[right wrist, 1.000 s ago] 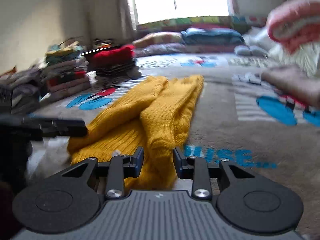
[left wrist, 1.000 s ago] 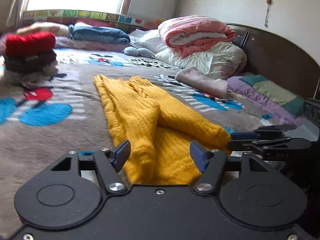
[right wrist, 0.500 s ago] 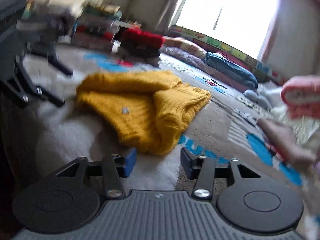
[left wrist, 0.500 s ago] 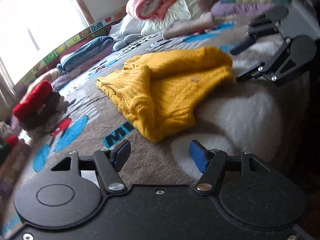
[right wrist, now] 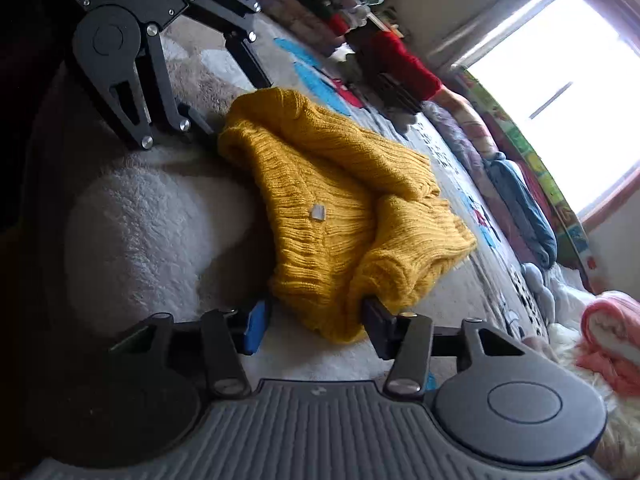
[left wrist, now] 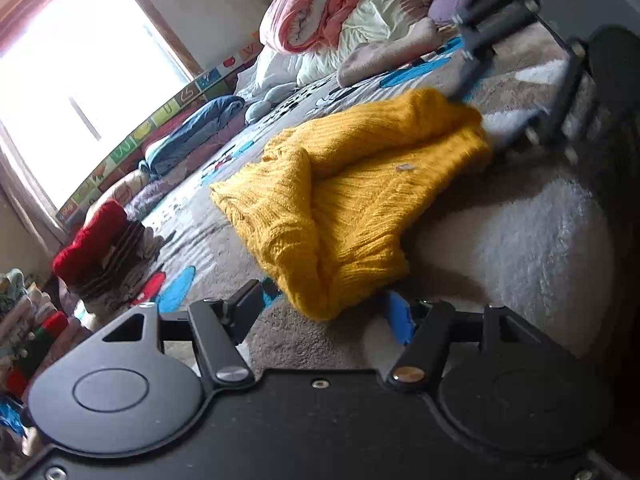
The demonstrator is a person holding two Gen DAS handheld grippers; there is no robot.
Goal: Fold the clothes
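Mustard-yellow ribbed knit sweater (left wrist: pixel 352 204), partly folded (sides in, final fold pending), on bed blanket (left wrist: pixel 520 248) at twelve o'clock; left gripper (left wrist: pixel 324 312) open, empty; right gripper (right wrist: pixel 312 320) closing, straddling hem corner unpinched.

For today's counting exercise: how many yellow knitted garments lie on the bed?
1. The yellow sweater lies partly folded on the blanket, near the bed's front edge, between both claws. Others could be buried in the folded stacks beyond.

You have one mustard-yellow knitted sweater (left wrist: pixel 352 200) on the bed's blanket, two black two-finger grippers (left wrist: pixel 324 314) (right wrist: pixel 312 320), and one red-topped stack of folded clothes (left wrist: pixel 100 248).
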